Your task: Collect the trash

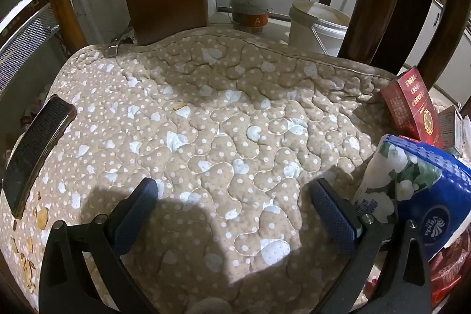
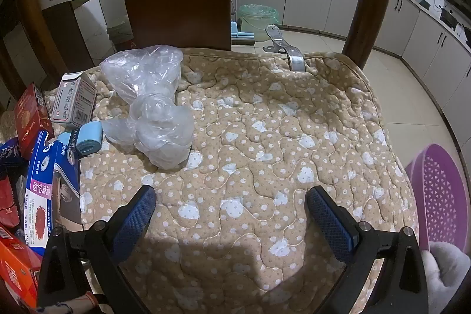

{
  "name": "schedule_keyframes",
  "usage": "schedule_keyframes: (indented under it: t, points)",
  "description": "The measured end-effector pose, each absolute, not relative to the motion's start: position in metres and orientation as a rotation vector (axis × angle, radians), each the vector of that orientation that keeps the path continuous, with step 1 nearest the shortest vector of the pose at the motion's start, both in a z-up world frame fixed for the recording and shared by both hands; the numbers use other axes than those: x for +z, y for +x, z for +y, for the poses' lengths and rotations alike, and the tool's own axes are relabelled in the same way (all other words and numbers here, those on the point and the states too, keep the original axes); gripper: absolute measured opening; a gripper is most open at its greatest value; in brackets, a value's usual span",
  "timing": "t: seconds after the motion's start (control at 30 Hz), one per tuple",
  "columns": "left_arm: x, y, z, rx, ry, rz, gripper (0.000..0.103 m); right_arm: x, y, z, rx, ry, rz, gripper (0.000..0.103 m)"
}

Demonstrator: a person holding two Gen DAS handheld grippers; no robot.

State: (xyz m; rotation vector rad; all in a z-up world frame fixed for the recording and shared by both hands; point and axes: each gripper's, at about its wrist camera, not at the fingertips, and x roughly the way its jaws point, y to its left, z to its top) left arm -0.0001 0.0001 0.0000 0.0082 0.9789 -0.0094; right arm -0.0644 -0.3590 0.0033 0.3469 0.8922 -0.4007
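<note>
Two wrist cameras are looking down over a beige quilted cushion (image 1: 223, 119) dotted with white spots and pale blue hearts, which is covering a wooden chair seat. The left gripper (image 1: 232, 196) is hovering over the cushion with its blue-padded jaws spread wide and nothing between them. The right gripper (image 2: 231, 200) is doing the same, jaws parted and empty. The trash is showing mainly in the right wrist view: a crumpled clear plastic bag (image 2: 153, 105) is lying on the far left part of the cushion, well ahead of the right gripper, with bare cushion between them. Just beside the bag, a small roll of light blue bags (image 2: 88, 139) and a grey medicine box (image 2: 73, 103) are sitting at the cushion's left edge, next to a heap of red and blue cartons (image 2: 44, 181). A metal clip (image 2: 290, 49) is gripping the cushion's back edge, and a purple perforated basket (image 2: 441, 199) is sitting at the right edge of the frame. Only the left wrist view is showing a blue floral tissue pack (image 1: 418, 184) and a red box (image 1: 412, 108) crowding the right side, a dark phone (image 1: 38, 152) at the left edge with brown flakes (image 1: 41, 218) near it, a small scrap (image 1: 178, 107) mid-cushion, and two white buckets (image 1: 315, 25) on the floor behind.
</note>
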Motion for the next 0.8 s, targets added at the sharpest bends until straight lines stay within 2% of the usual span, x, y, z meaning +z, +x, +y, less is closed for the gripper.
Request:
schedule_keyframes:
  t: [0.8]
  points:
    - [0.0,0.0,-0.002,0.005,0.013,1.0,0.103,0.0,-0.049,-0.365,-0.441,0.362,0.888,0.103]
